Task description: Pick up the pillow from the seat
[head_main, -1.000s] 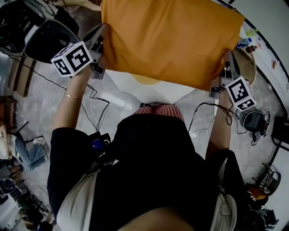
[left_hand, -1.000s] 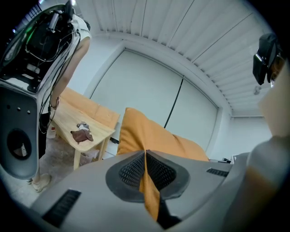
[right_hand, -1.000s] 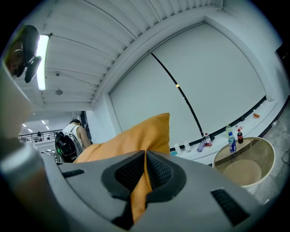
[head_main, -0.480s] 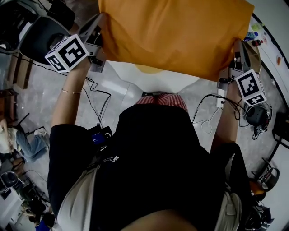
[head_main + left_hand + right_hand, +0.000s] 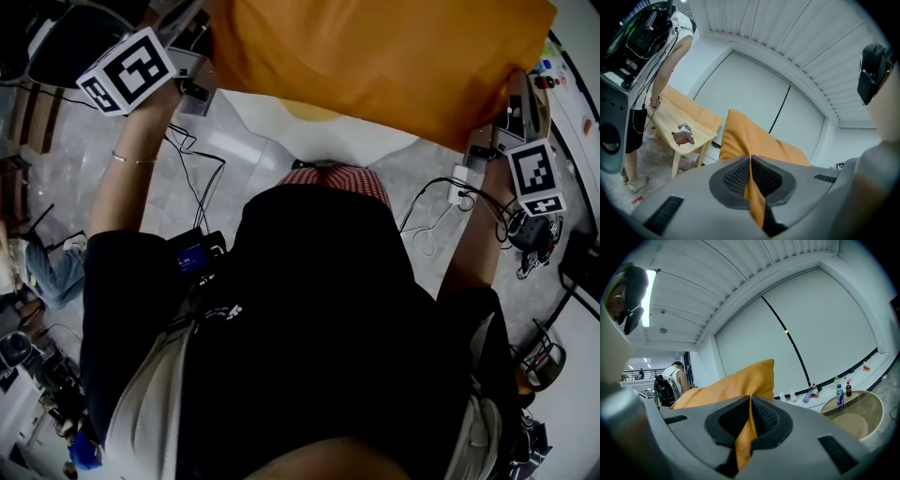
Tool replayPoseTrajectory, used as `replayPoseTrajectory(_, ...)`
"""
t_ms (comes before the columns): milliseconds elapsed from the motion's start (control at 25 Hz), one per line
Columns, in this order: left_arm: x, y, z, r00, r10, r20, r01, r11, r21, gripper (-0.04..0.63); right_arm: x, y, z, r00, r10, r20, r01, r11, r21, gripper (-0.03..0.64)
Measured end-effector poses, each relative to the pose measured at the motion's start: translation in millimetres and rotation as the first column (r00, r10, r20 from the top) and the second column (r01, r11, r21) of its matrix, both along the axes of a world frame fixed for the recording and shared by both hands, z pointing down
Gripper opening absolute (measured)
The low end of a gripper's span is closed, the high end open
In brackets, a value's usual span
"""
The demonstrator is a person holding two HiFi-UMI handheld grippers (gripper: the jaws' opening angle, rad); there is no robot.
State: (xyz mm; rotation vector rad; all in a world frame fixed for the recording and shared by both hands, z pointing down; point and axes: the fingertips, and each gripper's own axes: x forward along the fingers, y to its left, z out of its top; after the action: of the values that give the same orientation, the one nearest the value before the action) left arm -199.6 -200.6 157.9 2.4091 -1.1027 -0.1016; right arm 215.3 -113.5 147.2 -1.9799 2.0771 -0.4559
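- L gripper (image 5: pixel 751 177): jaws clenched on a fold of orange cloth, i.e. the pillow's (image 5: pixel 757 140) edge; the fabric runs straight through the pads.
- R gripper (image 5: pixel 749 420): same, pads pinched tight on the pillow's other edge.
- Head view: L gripper (image 5: pixel 199 58) on the pillow's left end, R gripper (image 5: pixel 504 120) on its right end, both pointing about level, away from the person.
- Key relation: the orange pillow (image 5: pixel 375 56) spans btwn the two tools, long axis left-to-right. Neither hand is nearer; each has its own end.
- Pillow is in the air in front of the person, apart from the white seat (image 5: pixel 328 145) below it. Pick-up looks done, imo.
- Next move prob. needs both hands to travel together and keep their spacing along that axis, else a thin pinch of cloth could slip.
- Containers: bottles (image 5: pixel 840 394) on a ledge by the far wall, one dark, one greenish; fill level too small to tell.
- Round beige tub-like thing (image 5: pixel 855 416) near them; contents not visible.
- Wooden bench (image 5: pixel 686 123) in L gripper view, small brown item on top.
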Motion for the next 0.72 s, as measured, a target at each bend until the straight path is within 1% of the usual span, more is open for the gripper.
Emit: replayPoseTrajectory(720, -2.8, 3.4, 3.7, 1.0, 0.003, -0.009, -0.003, 1.0, -0.026, 0.015, -2.1, -0.7, 0.0, 1.0, 0.007, -0.021, -0.007, 1.0, -0.015, 0.029)
